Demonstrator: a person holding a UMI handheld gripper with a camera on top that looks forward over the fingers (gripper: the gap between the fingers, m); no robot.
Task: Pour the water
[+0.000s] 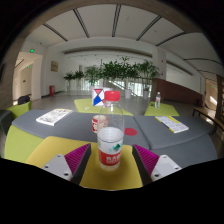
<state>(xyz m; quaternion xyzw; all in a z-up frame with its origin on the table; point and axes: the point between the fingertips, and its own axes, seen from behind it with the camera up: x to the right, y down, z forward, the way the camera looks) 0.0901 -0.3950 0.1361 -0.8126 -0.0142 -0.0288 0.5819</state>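
Cup (110, 146) stood upright between the two fingers of the hand-held gripper (110, 160) — clear plastic, with a red and green label on its front. Magenta pads (77, 157) flanked it on either side, and a gap showed between each pad and the cup wall, so the fingers were spread, not pinching. The cup rested on a yellow-green mat (108, 176) on the grey counter (140, 130). Just beyond the cup stood a smaller container with a red label (99, 123), and further back a red, white and blue carton (98, 97) next to a red object too small to identify. A magazine (53, 116) lay on the counter off to the left, another (173, 124) to the right. A small bottle (157, 99) stood far back on the right — near a row of potted plants (115, 71).
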